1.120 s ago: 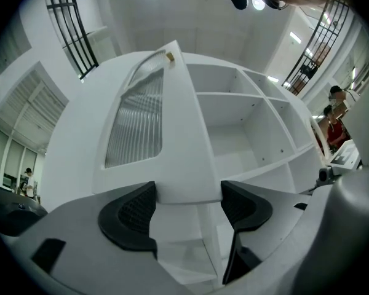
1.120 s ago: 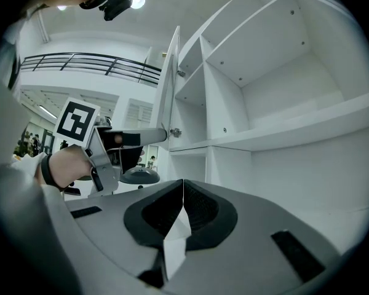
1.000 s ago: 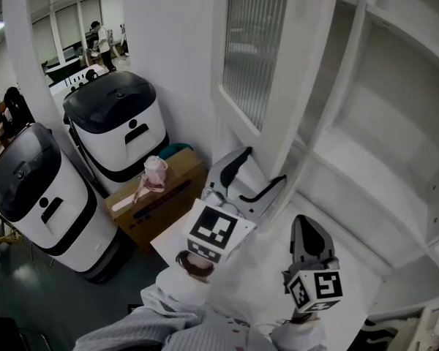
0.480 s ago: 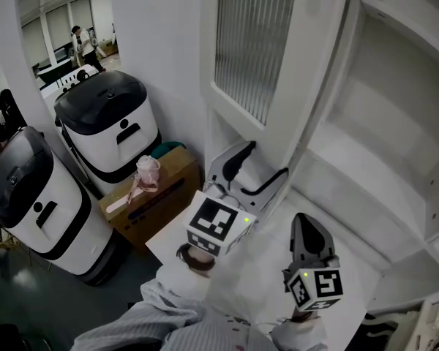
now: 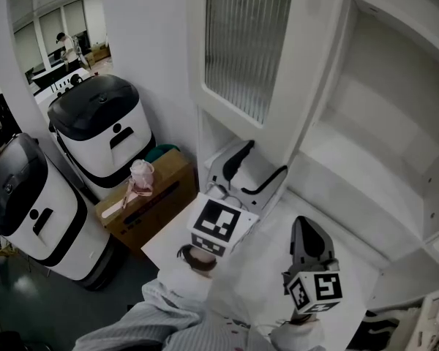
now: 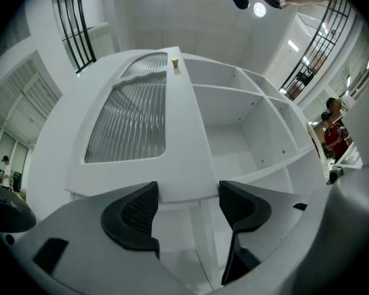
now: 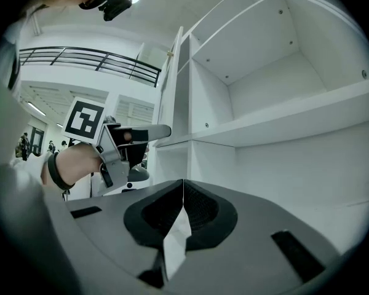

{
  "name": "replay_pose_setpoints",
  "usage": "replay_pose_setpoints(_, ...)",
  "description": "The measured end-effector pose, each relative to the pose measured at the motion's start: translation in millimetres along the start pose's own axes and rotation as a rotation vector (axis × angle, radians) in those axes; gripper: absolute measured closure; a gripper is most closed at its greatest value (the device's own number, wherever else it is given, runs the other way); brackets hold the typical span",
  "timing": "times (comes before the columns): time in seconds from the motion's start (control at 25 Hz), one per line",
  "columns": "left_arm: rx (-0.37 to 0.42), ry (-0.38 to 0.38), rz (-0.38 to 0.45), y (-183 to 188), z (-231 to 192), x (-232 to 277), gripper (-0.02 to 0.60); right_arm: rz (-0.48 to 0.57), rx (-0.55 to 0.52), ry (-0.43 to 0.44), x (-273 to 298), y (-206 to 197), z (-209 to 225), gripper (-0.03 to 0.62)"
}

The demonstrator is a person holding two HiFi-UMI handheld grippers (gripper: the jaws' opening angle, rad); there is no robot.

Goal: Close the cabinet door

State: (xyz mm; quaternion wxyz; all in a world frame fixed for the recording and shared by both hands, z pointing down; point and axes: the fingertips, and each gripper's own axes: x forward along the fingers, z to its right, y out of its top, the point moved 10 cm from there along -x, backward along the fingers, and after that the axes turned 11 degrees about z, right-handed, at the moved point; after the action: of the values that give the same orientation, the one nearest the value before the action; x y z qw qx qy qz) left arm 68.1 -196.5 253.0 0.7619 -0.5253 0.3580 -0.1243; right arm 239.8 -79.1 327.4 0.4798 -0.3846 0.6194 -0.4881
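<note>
The white cabinet door [image 5: 249, 50] with its ribbed glass pane stands swung out from the cabinet [image 5: 366, 145]. My left gripper [image 5: 253, 172] is open, its two dark fingers straddling the door's lower edge. In the left gripper view the door [image 6: 141, 121] fills the middle, and its bottom rail runs across the gap of the left gripper [image 6: 187, 211]. My right gripper [image 5: 307, 246] hangs lower right, shut on nothing, pointing at the open shelves. The right gripper view shows the right gripper [image 7: 183, 194] with its pads pressed together, and the left gripper [image 7: 126, 141] beside the door's edge.
Two white machines with black lids [image 5: 102, 130] [image 5: 25, 203] stand left of the cabinet. A cardboard box [image 5: 161, 199] with a pink item [image 5: 139, 175] on top sits beside them. The bare white shelves [image 7: 283, 121] lie on the right. A person [image 5: 62, 46] is far off.
The door now faces the head camera more squarely and reaches further left in the picture. My left gripper has stayed at its lower edge. The right gripper has held still.
</note>
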Motion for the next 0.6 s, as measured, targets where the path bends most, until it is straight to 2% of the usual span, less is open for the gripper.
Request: replay_pose_setpoints(0.6, -0.009, -0.005, 0.0, -10, -1, 22, 0.276, -0.003, 0.024, -0.024, -1, -8, 11, 0.58)
